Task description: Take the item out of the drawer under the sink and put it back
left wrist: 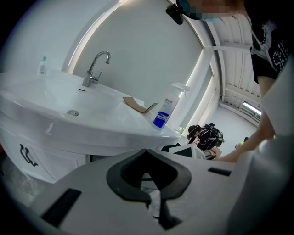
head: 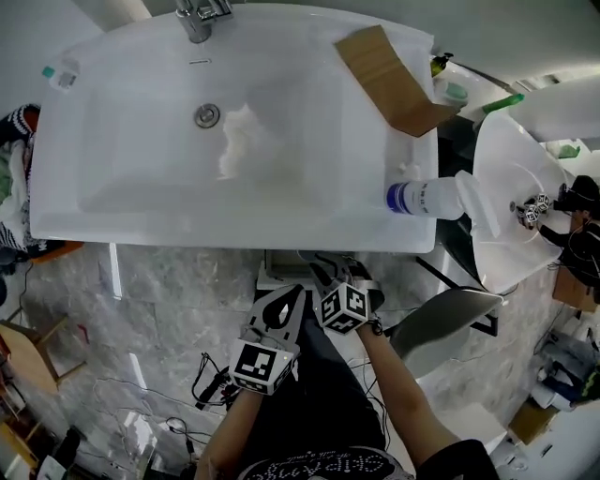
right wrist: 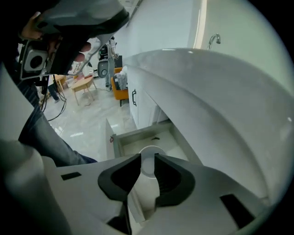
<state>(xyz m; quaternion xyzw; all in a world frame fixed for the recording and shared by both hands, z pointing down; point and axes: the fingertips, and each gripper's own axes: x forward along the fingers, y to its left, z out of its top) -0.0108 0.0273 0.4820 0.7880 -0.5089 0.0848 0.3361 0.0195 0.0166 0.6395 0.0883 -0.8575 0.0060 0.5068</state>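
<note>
The pale open drawer (right wrist: 133, 140) under the white ceramic sink (head: 122, 178) was pulled out. The right gripper (right wrist: 148, 158), half open, straddled the white round-topped cylindrical item (right wrist: 148, 169), apparently inside the drawer and ungripped. Lifting it out and returning it remained. The left gripper (left wrist: 146, 151) was closed and empty.

Bathroom mock-up in open hall, white sink (head: 141, 141), chrome faucet (head: 197, 19), marble floor (head: 159, 291)

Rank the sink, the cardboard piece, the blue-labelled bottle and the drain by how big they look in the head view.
Largest to smallest:
1. sink
2. cardboard piece
3. blue-labelled bottle; it stands up toward the camera, which may flatter its size
4. drain
</note>
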